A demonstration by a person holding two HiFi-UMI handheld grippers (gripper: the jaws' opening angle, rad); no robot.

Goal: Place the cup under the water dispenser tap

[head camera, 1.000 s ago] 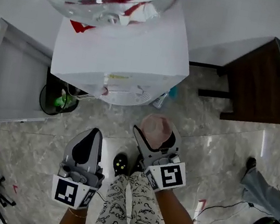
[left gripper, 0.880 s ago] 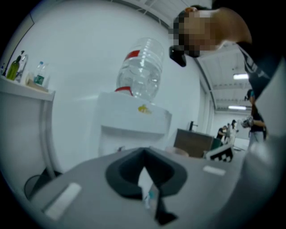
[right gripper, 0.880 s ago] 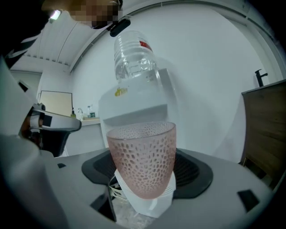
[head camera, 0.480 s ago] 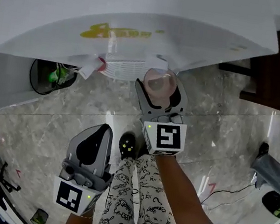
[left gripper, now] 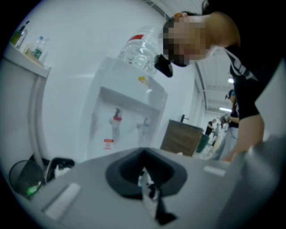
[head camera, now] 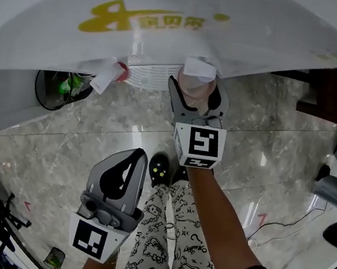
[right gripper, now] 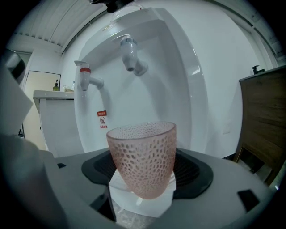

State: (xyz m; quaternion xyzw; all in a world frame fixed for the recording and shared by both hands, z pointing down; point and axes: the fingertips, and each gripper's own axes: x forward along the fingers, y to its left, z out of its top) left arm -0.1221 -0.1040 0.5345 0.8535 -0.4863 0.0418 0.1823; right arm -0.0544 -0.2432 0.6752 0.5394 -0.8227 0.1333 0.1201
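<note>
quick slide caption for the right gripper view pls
Right gripper holds a pink dimpled cup upright before the white water dispenser, with its pale tap above the rim.

Cup [head camera: 192, 90] half hidden under tap [head camera: 199, 70]; dispenser [head camera: 175, 11] cut off at top edge; warning label [right gripper: 103, 120] unreadable.

The cup [right gripper: 142, 156] stands between the right gripper's [head camera: 195, 94] jaws, below the dispenser tap [right gripper: 132, 56] ahead; a second tap [right gripper: 87, 77] lies to its left.
</note>
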